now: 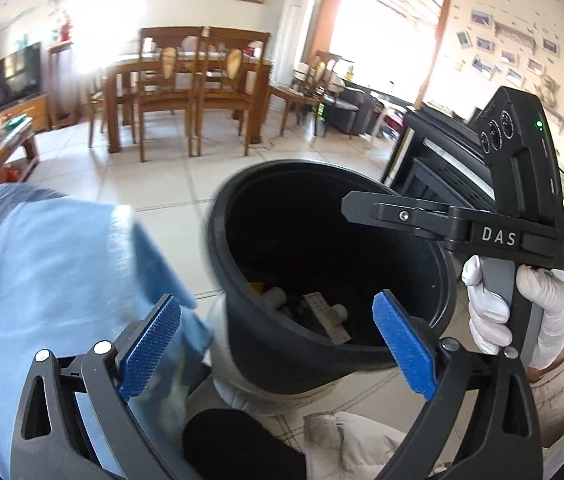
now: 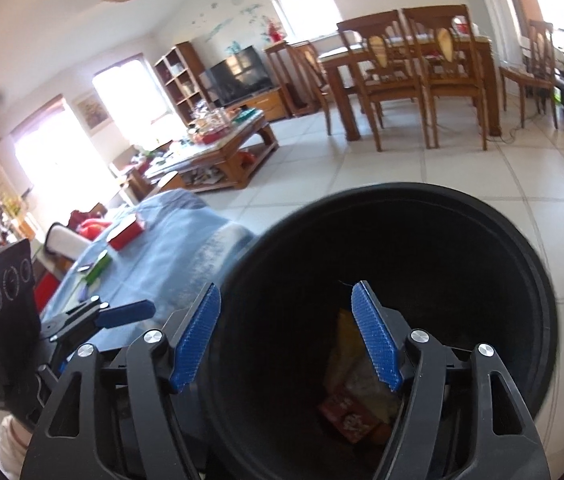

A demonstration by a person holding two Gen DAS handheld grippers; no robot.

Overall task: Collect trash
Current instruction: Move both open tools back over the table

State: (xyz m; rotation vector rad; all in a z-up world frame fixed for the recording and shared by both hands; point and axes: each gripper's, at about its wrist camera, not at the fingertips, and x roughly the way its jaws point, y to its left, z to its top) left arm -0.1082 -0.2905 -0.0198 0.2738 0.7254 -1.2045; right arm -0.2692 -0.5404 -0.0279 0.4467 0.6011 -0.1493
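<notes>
A black bin (image 1: 218,240) stands on the tiled floor in front of both grippers. White scraps (image 1: 322,308) lie at its bottom; the right wrist view shows a yellow wrapper (image 2: 344,340) and a red packet (image 2: 346,416) deep inside the bin (image 2: 442,196). My left gripper (image 1: 278,344) is open at the bin's near rim, with nothing between its blue pads. My right gripper (image 2: 286,340) hangs open over the bin's mouth, also empty. A white-gloved hand (image 1: 542,300) holds the right gripper (image 1: 362,204) above the bin's right side. The left gripper (image 2: 130,312) shows beside the bin.
A table under a blue cloth (image 2: 170,248) stands left of the bin, with a red box (image 2: 126,234) and a green item (image 2: 98,268) on it. A dining table with chairs (image 1: 186,92) and a coffee table (image 2: 222,148) stand farther off. Black furniture (image 1: 442,160) is at the right.
</notes>
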